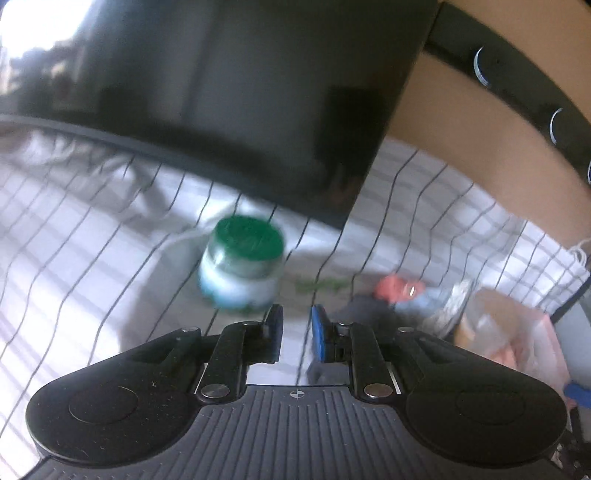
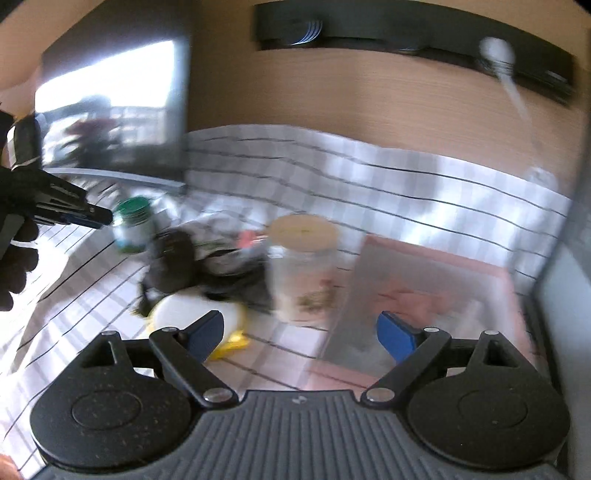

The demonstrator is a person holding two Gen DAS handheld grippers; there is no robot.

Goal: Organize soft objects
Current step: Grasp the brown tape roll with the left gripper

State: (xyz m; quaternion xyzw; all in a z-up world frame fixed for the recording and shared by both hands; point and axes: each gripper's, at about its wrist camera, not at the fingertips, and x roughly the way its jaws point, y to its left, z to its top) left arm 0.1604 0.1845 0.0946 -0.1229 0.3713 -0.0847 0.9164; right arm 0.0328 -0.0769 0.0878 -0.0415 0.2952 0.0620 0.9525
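Observation:
A penguin plush with a white belly and yellow feet lies on the checked cloth just ahead of my right gripper's left finger. A dark heap of soft things lies behind it; in the left wrist view it shows as dark and orange items. My right gripper is open and empty above the cloth. My left gripper has its jaws nearly together with nothing between them, just short of a green-lidded jar. It also shows at the left of the right wrist view.
A clear jar with a beige lid stands ahead of my right gripper. A pink-rimmed tray or bag lies at the right. A dark monitor stands behind the green-lidded jar. A wooden wall with a dark rail is behind.

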